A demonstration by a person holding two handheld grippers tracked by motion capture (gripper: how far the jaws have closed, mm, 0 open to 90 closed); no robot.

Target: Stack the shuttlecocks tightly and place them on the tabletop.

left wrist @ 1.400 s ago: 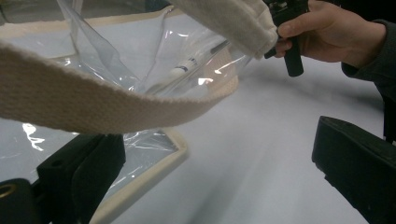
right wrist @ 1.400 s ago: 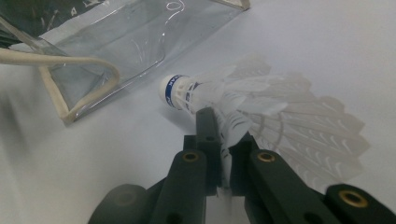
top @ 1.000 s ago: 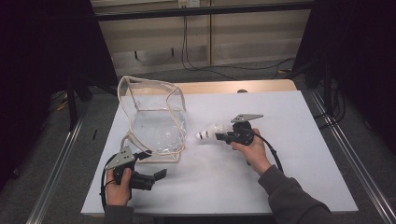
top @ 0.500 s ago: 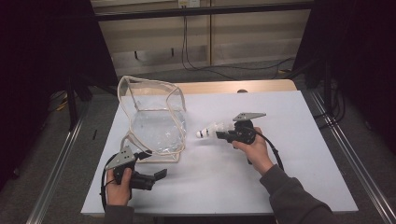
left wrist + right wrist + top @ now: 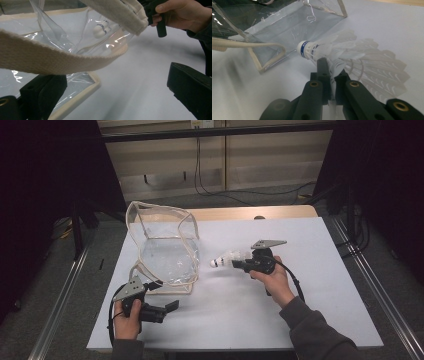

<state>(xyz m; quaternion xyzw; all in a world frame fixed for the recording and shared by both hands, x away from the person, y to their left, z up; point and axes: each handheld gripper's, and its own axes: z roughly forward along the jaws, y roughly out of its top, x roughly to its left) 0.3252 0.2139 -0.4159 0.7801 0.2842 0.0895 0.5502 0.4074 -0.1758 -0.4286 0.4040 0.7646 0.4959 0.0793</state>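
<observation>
Shuttlecock (image 5: 342,56): clamped by the feathers in the right hand-held gripper (image 5: 243,265), held above the tabletop (image 5: 320,285), cork end aimed at the clear bag (image 5: 165,250), just beside it yet outside. Left hand-held gripper (image 5: 167,309): jaws apart, low by the bag's cream strap (image 5: 50,60), gripping nothing. Judged roughly midway: pickup done; probably left, opening the bag and dropping it in.

lab | white table (image 5: 320,285) | dark curtains (image 5: 45,180) | floor rails (image 5: 60,295)
</observation>
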